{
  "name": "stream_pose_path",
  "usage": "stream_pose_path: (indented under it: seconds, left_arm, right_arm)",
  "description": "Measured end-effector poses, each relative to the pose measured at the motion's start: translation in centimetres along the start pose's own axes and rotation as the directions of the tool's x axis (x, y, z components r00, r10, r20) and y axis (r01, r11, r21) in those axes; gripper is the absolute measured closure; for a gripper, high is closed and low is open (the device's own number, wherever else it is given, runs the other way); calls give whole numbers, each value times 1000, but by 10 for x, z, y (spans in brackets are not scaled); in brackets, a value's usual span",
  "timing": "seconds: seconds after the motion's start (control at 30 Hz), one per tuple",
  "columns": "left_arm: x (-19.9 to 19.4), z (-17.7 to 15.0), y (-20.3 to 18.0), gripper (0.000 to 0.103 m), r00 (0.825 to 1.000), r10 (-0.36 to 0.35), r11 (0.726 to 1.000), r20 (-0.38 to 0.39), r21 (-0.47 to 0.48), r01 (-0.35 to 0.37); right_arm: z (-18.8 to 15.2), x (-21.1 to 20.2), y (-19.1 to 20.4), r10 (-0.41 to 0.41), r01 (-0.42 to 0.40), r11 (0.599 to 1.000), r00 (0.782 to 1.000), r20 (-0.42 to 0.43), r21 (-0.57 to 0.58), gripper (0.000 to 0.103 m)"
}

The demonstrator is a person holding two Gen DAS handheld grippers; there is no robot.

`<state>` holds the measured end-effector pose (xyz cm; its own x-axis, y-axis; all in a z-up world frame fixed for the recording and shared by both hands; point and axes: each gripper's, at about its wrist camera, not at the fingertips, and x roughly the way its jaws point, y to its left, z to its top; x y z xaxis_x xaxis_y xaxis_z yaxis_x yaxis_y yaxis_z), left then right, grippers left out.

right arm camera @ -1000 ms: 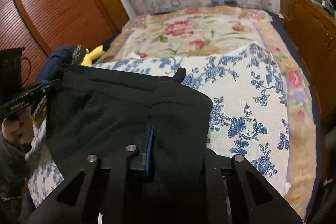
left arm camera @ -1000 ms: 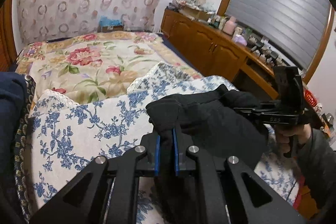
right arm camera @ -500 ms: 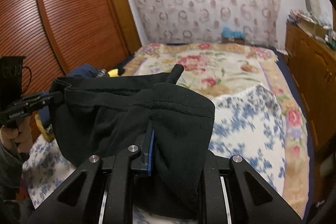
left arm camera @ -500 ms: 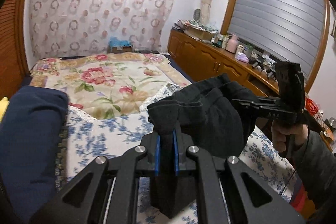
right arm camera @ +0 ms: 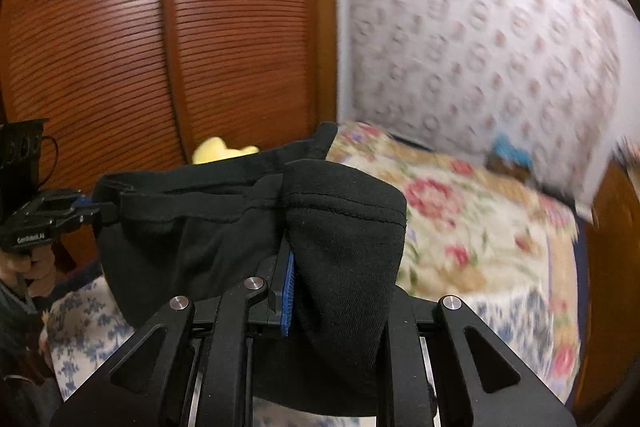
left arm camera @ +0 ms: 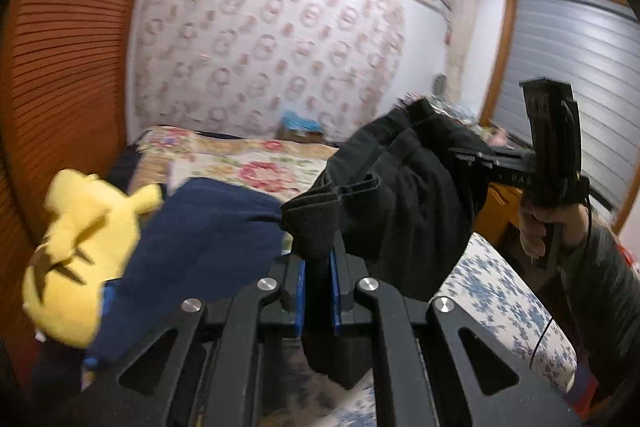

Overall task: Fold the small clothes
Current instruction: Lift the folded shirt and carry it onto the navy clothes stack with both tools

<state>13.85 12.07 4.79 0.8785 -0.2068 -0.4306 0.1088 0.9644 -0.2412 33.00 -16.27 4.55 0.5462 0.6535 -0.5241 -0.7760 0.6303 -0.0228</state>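
A small black fleece garment (left arm camera: 404, 195) hangs stretched in the air between the two tools, above the bed's blue-flowered white cover (left arm camera: 500, 307). The left hand-held gripper (left arm camera: 318, 291) has its blue pads pinched almost together on one edge of the cloth. The right hand-held gripper (right arm camera: 304, 291) is likewise nearly closed, clamping the opposite edge, which drapes over its jaws.

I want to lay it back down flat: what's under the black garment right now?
The black garment hangs between the left gripper and right gripper. The blue-flowered cover shows beneath it; the garment hides what lies directly below.
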Motion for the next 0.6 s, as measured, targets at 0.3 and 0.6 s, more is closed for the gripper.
stream_pose_path:
  seconds: [0.3, 0.6]
  left_arm:
    - [-15, -39, 77, 95, 990, 130, 982, -50, -132, -136]
    - [0, -49, 98, 93, 983, 154, 975, -101, -147, -168]
  right_arm:
    - [75, 108, 87, 93, -100, 975, 995, -45, -199, 88]
    - [82, 197, 109, 15, -31, 988, 994, -106, -149, 71]
